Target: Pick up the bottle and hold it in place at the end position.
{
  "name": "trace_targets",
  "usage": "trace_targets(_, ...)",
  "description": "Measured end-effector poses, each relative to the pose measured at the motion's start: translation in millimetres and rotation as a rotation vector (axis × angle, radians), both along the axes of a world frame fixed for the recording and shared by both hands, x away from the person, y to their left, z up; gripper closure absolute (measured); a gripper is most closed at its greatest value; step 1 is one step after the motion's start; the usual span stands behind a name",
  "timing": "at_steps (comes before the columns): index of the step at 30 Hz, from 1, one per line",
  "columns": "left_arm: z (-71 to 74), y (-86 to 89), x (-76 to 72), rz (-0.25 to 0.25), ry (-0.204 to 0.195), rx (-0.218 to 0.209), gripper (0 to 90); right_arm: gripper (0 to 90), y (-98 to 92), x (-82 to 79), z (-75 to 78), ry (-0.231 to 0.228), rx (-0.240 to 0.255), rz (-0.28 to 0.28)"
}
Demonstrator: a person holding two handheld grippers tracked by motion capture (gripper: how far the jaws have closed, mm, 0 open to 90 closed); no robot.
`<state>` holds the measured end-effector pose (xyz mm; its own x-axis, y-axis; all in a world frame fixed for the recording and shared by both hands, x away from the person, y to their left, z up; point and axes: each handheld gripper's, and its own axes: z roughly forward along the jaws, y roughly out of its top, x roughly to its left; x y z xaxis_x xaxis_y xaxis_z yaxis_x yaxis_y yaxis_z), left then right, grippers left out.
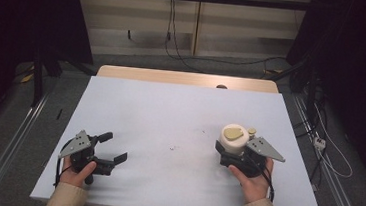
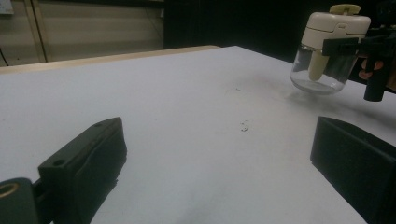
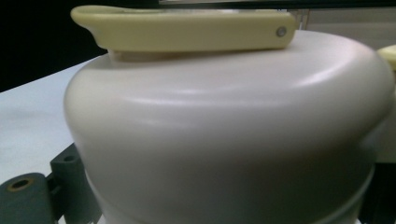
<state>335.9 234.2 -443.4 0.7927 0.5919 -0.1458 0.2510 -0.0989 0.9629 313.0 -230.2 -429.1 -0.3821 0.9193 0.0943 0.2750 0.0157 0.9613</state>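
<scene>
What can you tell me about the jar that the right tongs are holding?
The jar has a clear, rounded glass-like body and a cream plastic-looking lid with a yellowish flap on top. A cream tube hangs inside. It looks empty. It stands upright at the right side of the white table, seemingly lifted just off it, though that is hard to tell. The right tongs are clamped around it just below the lid.

High view: above the near edge of the desk (image 1: 179,123), facing fwd and down, far off. Left gripper view: low over the desk, looks across at the jar (image 2: 327,51), mid-distance. Right gripper view: right up against the jar's lid (image 3: 229,121). All three share the jar.
</scene>
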Motion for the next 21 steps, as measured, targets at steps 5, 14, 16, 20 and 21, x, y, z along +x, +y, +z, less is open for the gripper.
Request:
trace_targets(5, 0.1, 0.1, -0.3, 0.003, 0.0, -0.002, 3.1, 6.8, 5.1, 3.8, 1.5, -0.002, -0.001, 0.012)
trace_targets(14, 0.3, 0.6, -0.4, 0.004, 0.001, -0.01, 3.1, 6.8, 18.7, 15.1, 3.0, 0.0, 0.005, 0.043)
trace_targets(16, 0.1, 0.9, -0.1, 0.004, 0.002, -0.009, 3.1, 6.9, 21.4, 16.9, 2.9, 0.003, 0.005, 0.05)
trace_targets(20, -0.1, 0.7, 0.2, 0.003, 0.002, -0.011, 3.1, 6.9, 26.6, 20.6, 2.8, 0.007, 0.008, 0.057)
trace_targets(21, -0.1, 0.6, 0.1, 0.002, 0.002, -0.012, 3.1, 6.9, 27.7, 21.8, 3.0, 0.006, 0.009, 0.061)
